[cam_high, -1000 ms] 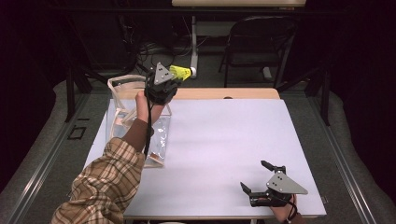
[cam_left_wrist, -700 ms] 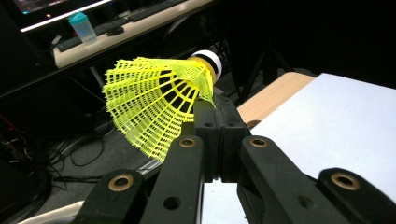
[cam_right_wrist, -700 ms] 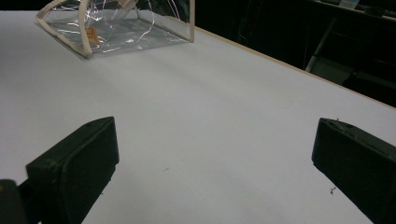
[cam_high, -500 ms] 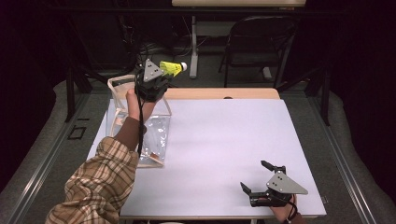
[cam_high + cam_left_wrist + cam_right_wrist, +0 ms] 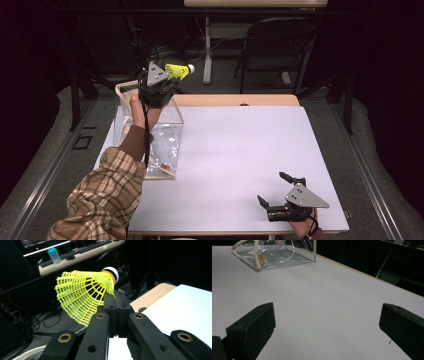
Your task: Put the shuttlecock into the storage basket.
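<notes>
High view: left gripper (image 5: pixel 167 80) raised over the table's (image 5: pixel 240 150) far left, clamped on a yellow shuttlecock (image 5: pixel 179 70), above the clear bag (image 5: pixel 150 132). Right gripper (image 5: pixel 274 192) rests near right, jaws wide.
Left gripper view: jaws pinch the shuttlecock's (image 5: pixel 83 293) skirt edge.
Right gripper view: jaws wide, nothing between; bag (image 5: pixel 274 255) far left.

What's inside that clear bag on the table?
Inside the clear bag I see only crinkled plastic and a small orange tag. The sleeve covers its near left corner, so that part stays hidden.
</notes>
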Tool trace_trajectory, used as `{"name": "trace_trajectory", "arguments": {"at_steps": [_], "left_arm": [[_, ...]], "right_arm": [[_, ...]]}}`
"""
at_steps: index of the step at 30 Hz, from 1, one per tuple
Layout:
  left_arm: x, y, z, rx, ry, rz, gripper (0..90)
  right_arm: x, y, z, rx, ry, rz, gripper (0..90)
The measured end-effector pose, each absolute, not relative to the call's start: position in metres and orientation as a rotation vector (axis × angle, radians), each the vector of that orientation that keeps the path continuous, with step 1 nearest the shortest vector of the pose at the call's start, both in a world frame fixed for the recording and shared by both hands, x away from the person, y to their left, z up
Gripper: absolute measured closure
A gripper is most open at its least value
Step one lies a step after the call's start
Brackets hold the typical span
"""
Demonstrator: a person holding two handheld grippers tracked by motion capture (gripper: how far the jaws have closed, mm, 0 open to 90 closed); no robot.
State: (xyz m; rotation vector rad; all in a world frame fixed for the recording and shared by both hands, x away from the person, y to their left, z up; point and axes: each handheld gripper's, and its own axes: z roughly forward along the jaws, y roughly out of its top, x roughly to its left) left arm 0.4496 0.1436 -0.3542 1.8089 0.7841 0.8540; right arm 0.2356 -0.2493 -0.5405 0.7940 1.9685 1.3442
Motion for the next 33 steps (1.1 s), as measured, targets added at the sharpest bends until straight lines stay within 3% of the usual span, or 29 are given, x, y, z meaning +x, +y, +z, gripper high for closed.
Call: {"name": "trace_trajectory", "arguments": {"at_steps": [33], "left_arm": [[0.444, 0.174, -0.349, 1.761, 0.837, 0.896, 89.8]], "right_arm": [[0.235, -0.250, -0.540, 0.798, 1.967, 1.340, 0.0]]}}
